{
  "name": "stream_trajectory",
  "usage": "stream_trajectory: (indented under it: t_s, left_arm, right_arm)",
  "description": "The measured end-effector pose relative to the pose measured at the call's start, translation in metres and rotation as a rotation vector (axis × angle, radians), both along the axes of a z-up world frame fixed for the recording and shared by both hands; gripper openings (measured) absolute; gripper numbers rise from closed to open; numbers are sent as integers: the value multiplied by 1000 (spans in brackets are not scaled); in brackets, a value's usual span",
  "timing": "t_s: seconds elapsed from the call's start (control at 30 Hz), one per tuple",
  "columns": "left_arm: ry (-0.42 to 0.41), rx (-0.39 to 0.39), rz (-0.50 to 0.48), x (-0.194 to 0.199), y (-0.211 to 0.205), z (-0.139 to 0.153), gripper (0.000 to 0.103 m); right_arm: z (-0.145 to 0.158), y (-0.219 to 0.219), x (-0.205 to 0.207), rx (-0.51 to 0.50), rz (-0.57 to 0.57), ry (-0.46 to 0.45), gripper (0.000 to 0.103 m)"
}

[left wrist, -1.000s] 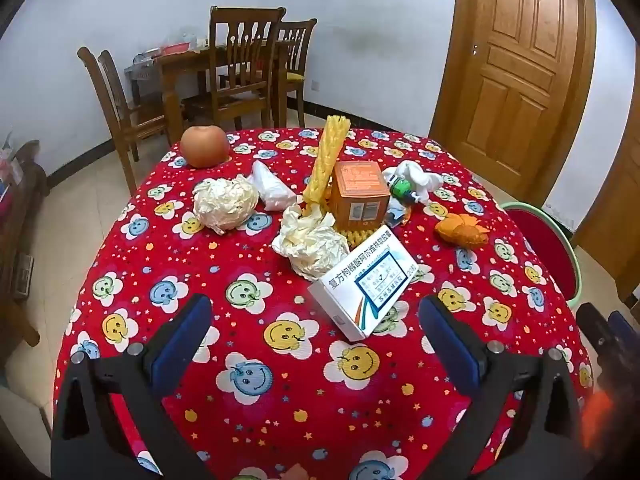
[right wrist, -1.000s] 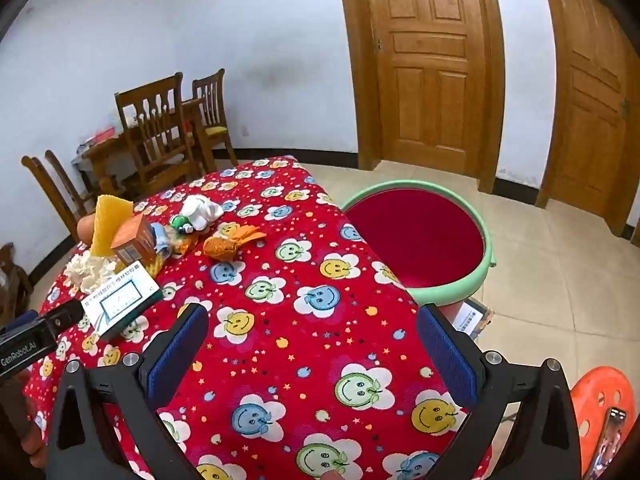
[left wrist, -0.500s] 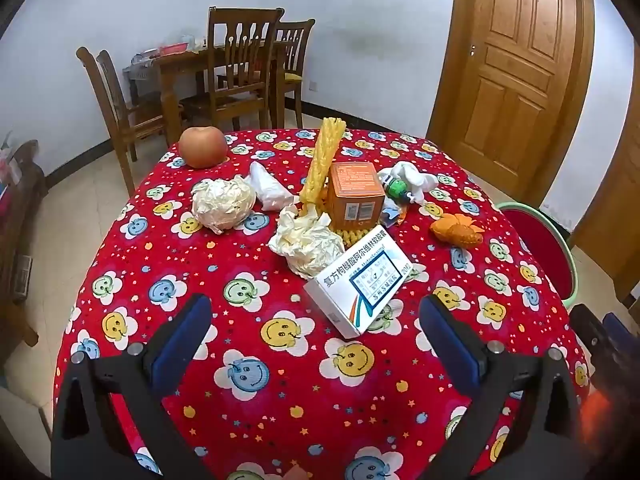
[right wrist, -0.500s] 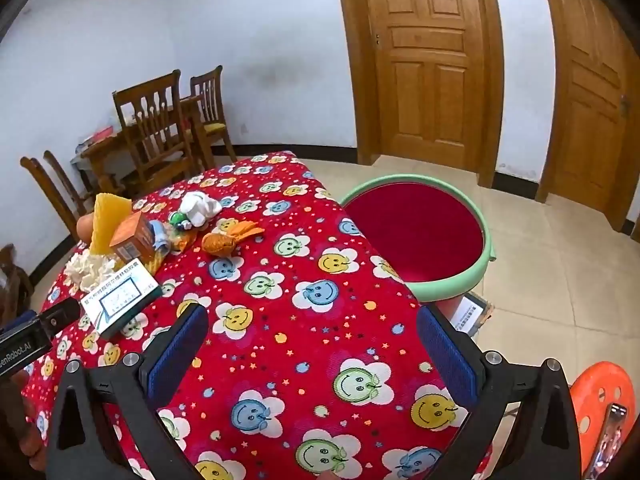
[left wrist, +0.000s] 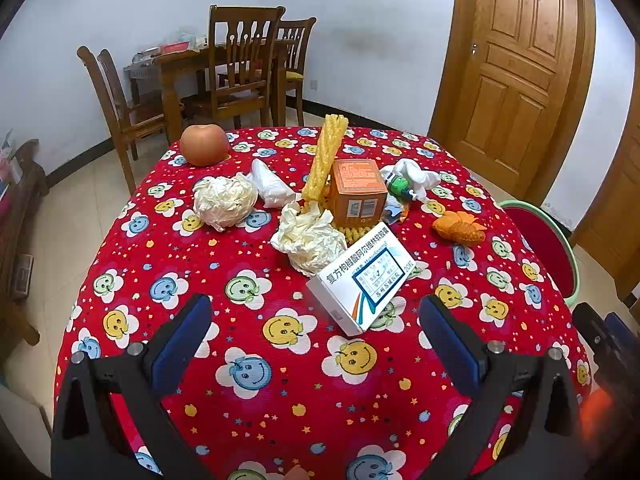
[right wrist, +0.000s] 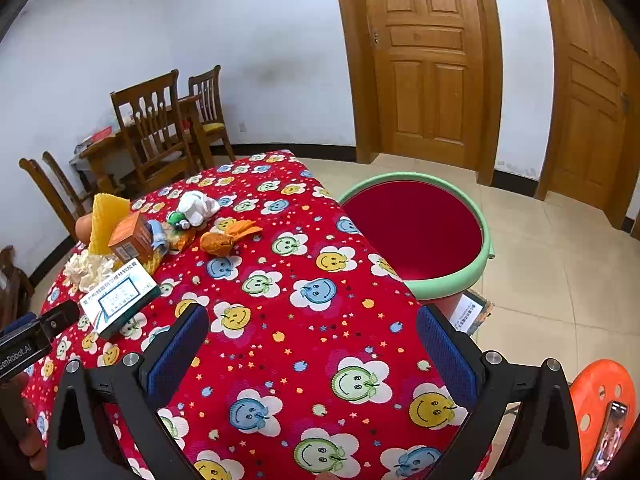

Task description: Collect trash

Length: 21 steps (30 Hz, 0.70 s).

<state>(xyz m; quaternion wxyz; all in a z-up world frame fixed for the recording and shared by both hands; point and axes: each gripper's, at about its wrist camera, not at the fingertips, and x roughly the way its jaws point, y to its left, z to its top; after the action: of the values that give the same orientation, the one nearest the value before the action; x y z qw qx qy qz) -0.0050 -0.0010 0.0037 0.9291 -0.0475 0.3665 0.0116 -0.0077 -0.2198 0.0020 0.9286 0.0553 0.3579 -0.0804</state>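
left tool [left wrist: 316,332] wide open, empty, a bit nearer white box [left wrist: 362,276] vs 1s ago, right tool [right wrist: 312,344] open, empty

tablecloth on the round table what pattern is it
Red tablecloth printed with smiley-faced flowers in yellow, blue and green, plus small stars; clearest in the right wrist view.

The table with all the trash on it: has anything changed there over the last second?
Only the cameras drifted slightly. Both the left gripper and right gripper are open as before, holding nothing. The white box, paper wads and basin lie where they were.
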Motion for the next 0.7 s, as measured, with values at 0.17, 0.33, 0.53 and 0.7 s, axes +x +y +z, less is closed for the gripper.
stream_trajectory:
  t_s: [0.17, 0.33, 0.53, 0.7]
  left_arm:
    - [2, 0, 0, 0, 1, 0, 102]
    - [2, 0, 1, 0, 0, -1, 102]
    - [3, 1, 1, 0, 0, -1, 102]
    - [3, 1, 1, 0, 0, -1, 102]
  right_arm:
    - [0, 0, 0, 2, 0, 0, 103]
    - [0, -1, 0, 1, -1, -1, 103]
    - [0, -1, 0, 1, -4, -3, 103]
    - [0, -1, 0, 1, -2, -2, 103]
